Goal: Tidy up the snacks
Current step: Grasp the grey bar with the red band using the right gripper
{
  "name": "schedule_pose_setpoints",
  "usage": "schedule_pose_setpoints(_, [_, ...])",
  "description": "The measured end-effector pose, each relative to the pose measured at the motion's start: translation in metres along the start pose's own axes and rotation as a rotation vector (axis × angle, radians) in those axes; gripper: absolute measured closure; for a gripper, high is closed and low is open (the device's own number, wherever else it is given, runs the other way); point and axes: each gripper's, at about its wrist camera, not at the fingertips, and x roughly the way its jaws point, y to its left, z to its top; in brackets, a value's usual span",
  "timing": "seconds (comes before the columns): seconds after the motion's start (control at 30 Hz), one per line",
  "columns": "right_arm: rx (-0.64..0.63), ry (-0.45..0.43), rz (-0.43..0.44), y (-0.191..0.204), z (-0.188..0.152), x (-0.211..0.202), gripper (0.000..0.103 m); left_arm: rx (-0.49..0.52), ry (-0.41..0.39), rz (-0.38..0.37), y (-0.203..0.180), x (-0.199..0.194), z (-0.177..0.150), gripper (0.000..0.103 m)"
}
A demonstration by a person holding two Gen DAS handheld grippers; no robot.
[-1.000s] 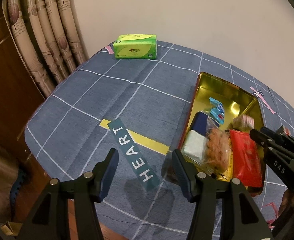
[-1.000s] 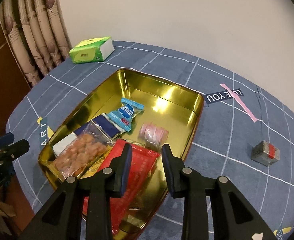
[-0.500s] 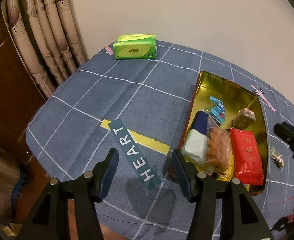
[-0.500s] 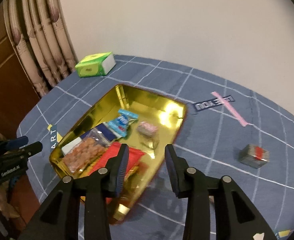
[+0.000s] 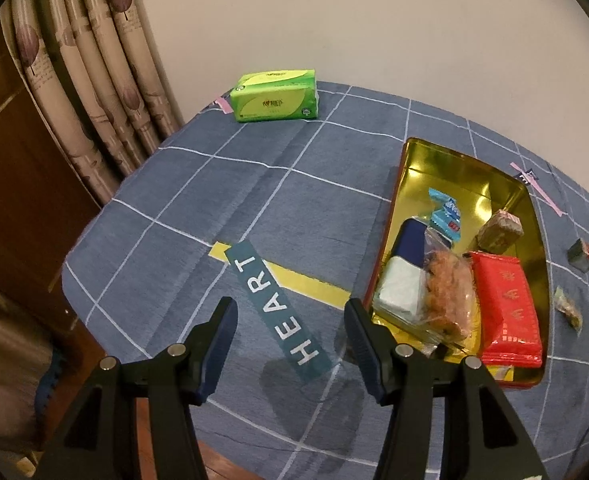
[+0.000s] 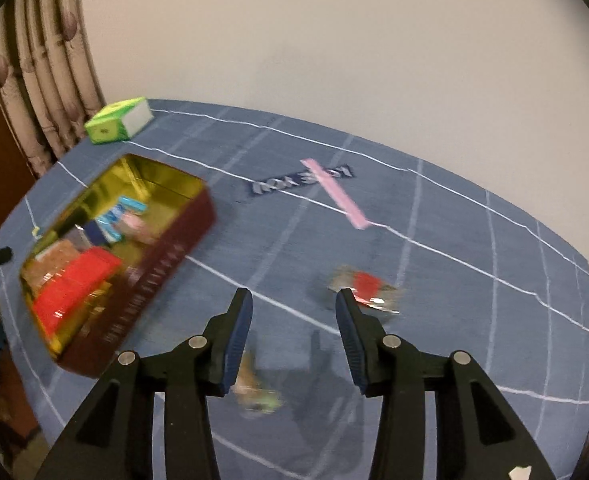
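Observation:
A gold tin on the blue checked cloth holds a red packet, a clear bag of brown snacks, a blue candy, a brown wrapped block and pale and dark blue packs. My left gripper hangs open and empty over the cloth, left of the tin. In the blurred right wrist view the tin lies to the left. My right gripper is over bare cloth, its jaws opening with nothing between them. A grey and red wrapped snack lies just beyond its right fingertip. A small greenish packet lies under its left finger.
A green tissue pack lies at the far edge by the curtain. A "HEART" label and a pink strip are flat on the cloth. The grey and red snack and the greenish packet lie right of the tin.
My right gripper has pulled away from over the tin and swung right across the cloth, its jaws wider than before. The left gripper has stayed where it was.

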Motion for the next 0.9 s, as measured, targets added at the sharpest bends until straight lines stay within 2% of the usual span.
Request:
schedule_pose_setpoints(0.1, [-0.019, 0.021, 0.024, -0.026, -0.001, 0.009, 0.062, 0.006, 0.010, -0.001, -0.002, 0.001, -0.002, 0.046])
schedule_pose_setpoints(0.3, [-0.120, 0.079, 0.078, -0.048, 0.002, 0.030, 0.061, 0.020, 0.052, -0.013, -0.009, 0.000, -0.016, 0.046])
schedule_pose_setpoints(0.43, [-0.204, 0.132, 0.155, -0.051, 0.005, 0.043, 0.061, 0.036, 0.066, -0.021, -0.014, -0.009, -0.023, 0.046])
schedule_pose_setpoints(0.67, [-0.386, 0.231, 0.210, -0.042, 0.015, 0.068, 0.060, 0.045, 0.075, -0.035, -0.026, -0.023, -0.020, 0.046])
schedule_pose_setpoints(0.83, [-0.488, 0.245, 0.212, -0.037, 0.014, 0.077, 0.056, 0.044, 0.090, -0.047, -0.038, -0.024, -0.014, 0.046])
schedule_pose_setpoints(0.9, [-0.480, 0.248, 0.227, -0.040, 0.015, 0.080, 0.058, 0.057, 0.084, -0.038, -0.043, -0.026, -0.013, 0.046])
